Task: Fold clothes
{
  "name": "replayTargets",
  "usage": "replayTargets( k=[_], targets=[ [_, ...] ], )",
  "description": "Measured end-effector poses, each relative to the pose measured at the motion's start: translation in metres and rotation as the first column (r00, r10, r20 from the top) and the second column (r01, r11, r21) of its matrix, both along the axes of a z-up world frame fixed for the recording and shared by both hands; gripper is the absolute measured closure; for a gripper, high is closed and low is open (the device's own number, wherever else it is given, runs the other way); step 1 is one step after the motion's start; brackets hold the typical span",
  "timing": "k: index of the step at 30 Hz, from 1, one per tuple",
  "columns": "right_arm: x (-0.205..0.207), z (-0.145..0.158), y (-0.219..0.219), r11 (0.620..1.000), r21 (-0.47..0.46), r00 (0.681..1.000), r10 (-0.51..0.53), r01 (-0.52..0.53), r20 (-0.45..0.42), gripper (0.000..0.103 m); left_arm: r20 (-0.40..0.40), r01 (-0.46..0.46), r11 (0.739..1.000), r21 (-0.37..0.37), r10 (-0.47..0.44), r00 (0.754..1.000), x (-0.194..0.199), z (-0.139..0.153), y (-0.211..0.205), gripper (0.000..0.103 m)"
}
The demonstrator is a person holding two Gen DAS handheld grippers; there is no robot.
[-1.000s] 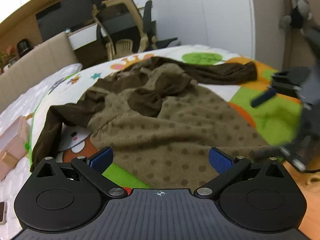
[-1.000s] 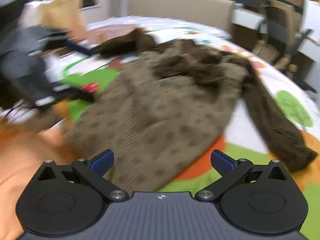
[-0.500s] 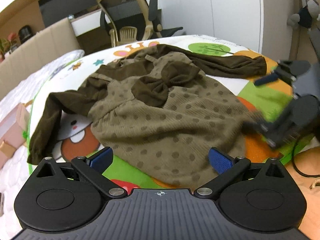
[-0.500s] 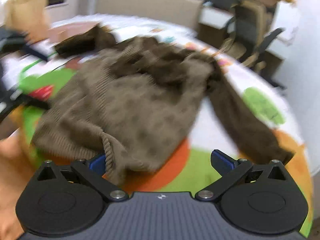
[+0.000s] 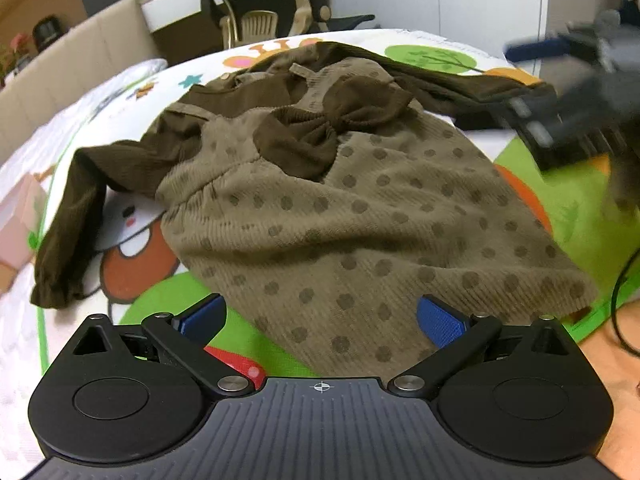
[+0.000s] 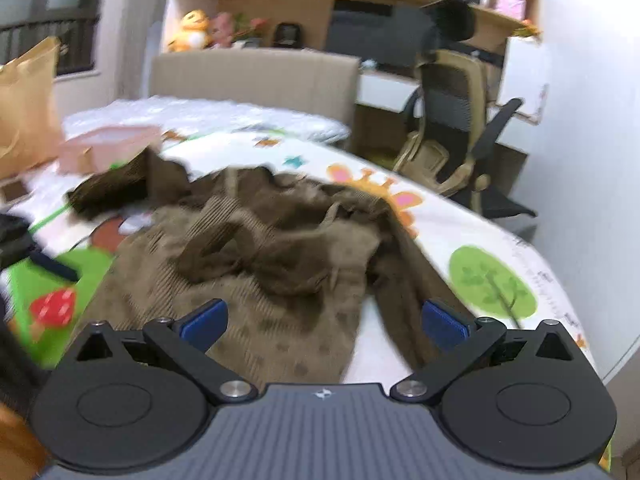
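A small brown dress (image 5: 360, 216) with dark dots, a dark brown bow (image 5: 332, 128) and dark sleeves lies spread on a cartoon-print play mat (image 5: 136, 264) on the bed. It also shows in the right wrist view (image 6: 272, 280). My left gripper (image 5: 320, 316) is open and empty just above the dress hem. My right gripper (image 6: 324, 320) is open and empty over the dress's right side and right sleeve (image 6: 404, 288). The right gripper shows blurred in the left wrist view (image 5: 568, 112), above the right sleeve's end.
A pink box (image 5: 16, 220) lies at the mat's left edge. A padded headboard (image 6: 256, 80), an office chair (image 6: 452, 136) and a desk stand beyond the bed. A brown paper bag (image 6: 24, 100) stands far left. A black cable (image 5: 620, 304) hangs at the right.
The right gripper has let go of the dress hem it was lifting and has risen toward the right sleeve. The dress now lies flatter. The left gripper stays near the hem.
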State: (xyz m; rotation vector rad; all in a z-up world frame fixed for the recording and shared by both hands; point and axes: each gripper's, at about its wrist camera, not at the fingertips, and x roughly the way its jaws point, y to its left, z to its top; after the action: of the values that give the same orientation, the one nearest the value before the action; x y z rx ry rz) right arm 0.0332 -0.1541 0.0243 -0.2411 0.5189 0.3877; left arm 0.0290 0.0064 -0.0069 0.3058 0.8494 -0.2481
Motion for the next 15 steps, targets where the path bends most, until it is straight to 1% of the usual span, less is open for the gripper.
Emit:
replayTargets(
  k=[1, 3, 5, 8, 9, 10, 11, 12, 13, 15],
  targets=[
    [-0.004, -0.002, -0.001, 1.0, -0.004, 1.0, 0.022, -0.022, -0.014, 0.0, 0.005, 0.0, 1.0, -0.006, 0.0, 1.0, -0.001, 0.001, 0.0, 0.0],
    [-0.016, -0.008, -0.006, 0.995, 0.017, 0.993, 0.101, -0.1, -0.068, 0.0, 0.04, -0.002, 1.0, -0.01, 0.003, 0.999, -0.003, 0.007, 0.001, 0.0],
    [-0.031, -0.014, -0.008, 0.982, 0.02, 0.976, 0.186, -0.185, -0.111, 0.0, 0.072, -0.018, 1.0, -0.014, 0.019, 0.997, -0.003, 0.014, 0.002, 0.0],
    [-0.058, -0.024, -0.004, 0.947, -0.04, 0.938, 0.31, -0.319, -0.154, 0.0, 0.109, -0.041, 0.999, -0.01, 0.041, 0.993, -0.002, 0.022, 0.002, 0.0],
    [-0.066, -0.028, 0.0, 0.93, -0.073, 0.923, 0.343, -0.359, -0.171, 0.0, 0.122, -0.045, 0.999, -0.003, 0.045, 0.992, -0.002, 0.024, 0.002, 0.0],
    [-0.072, -0.033, 0.004, 0.919, -0.117, 0.919, 0.353, -0.375, -0.177, 0.0, 0.156, -0.05, 0.999, 0.015, 0.047, 0.987, -0.004, 0.026, 0.0, 0.0],
    [-0.076, -0.039, 0.008, 0.915, -0.171, 0.926, 0.339, -0.366, -0.167, 0.0, 0.187, -0.046, 0.998, 0.031, 0.04, 0.982, -0.006, 0.029, -0.002, 0.0],
    [-0.075, -0.041, 0.011, 0.92, -0.19, 0.936, 0.317, -0.342, -0.152, 0.0, 0.216, -0.043, 0.998, 0.045, 0.033, 0.976, -0.009, 0.032, -0.003, 0.0],
    [-0.073, -0.043, 0.014, 0.925, -0.209, 0.946, 0.294, -0.318, -0.137, 0.0, 0.215, -0.043, 0.998, 0.045, 0.032, 0.976, -0.009, 0.031, -0.003, 0.0],
    [-0.06, -0.04, 0.017, 0.948, -0.21, 0.969, 0.219, -0.239, -0.115, 0.0, 0.212, -0.041, 0.998, 0.044, 0.031, 0.977, -0.01, 0.031, -0.004, 0.0]
  ],
)
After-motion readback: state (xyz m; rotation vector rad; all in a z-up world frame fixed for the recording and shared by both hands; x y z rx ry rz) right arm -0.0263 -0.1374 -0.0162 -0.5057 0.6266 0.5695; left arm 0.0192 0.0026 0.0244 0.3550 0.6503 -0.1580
